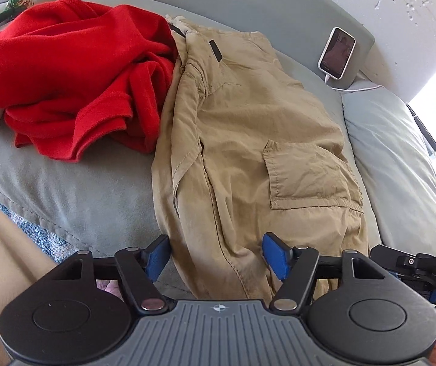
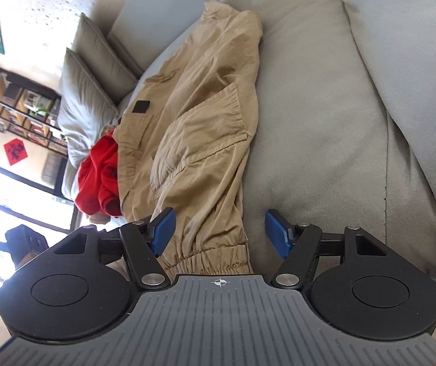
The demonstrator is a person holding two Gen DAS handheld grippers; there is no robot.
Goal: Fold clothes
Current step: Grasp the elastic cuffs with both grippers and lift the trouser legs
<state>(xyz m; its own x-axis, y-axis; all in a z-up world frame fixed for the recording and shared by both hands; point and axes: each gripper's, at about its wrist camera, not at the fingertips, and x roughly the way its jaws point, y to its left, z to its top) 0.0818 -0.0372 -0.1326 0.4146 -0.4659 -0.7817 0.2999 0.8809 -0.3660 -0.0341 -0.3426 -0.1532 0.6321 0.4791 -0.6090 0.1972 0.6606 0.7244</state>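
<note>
Khaki cargo trousers (image 1: pixel 248 140) laid lengthwise on the grey sofa (image 1: pixel 96 189), waistband toward the backrest, legs running toward the front edge; probably spread flat this way so the legs can be brought up in a fold. Red fleece garment (image 1: pixel 74 82) heaped just to the left, touching and partly overlapping the waistband side, likely parked there awaiting its turn. Phone (image 1: pixel 336 53) propped against the backrest further right, on a white cable, well clear of the cloth. Left gripper (image 1: pixel 216 257) poised over the lower leg fabric, blue pads spread moderately wide, cloth lying under the gap but nothing pinched. In the right wrist view, elastic ankle cuff (image 2: pixel 211 259) directly below the right gripper (image 2: pixel 221 235), gathered hem sitting nearer the left pad; right pad over bare cushion. Jaws likewise parted, holding nothing. Both tools apparently lined up at the hem end, one per side of the leg width, presumably to nip the cuffs and carry them up toward the waistband. Contact with cloth uncertain from these angles.
</note>
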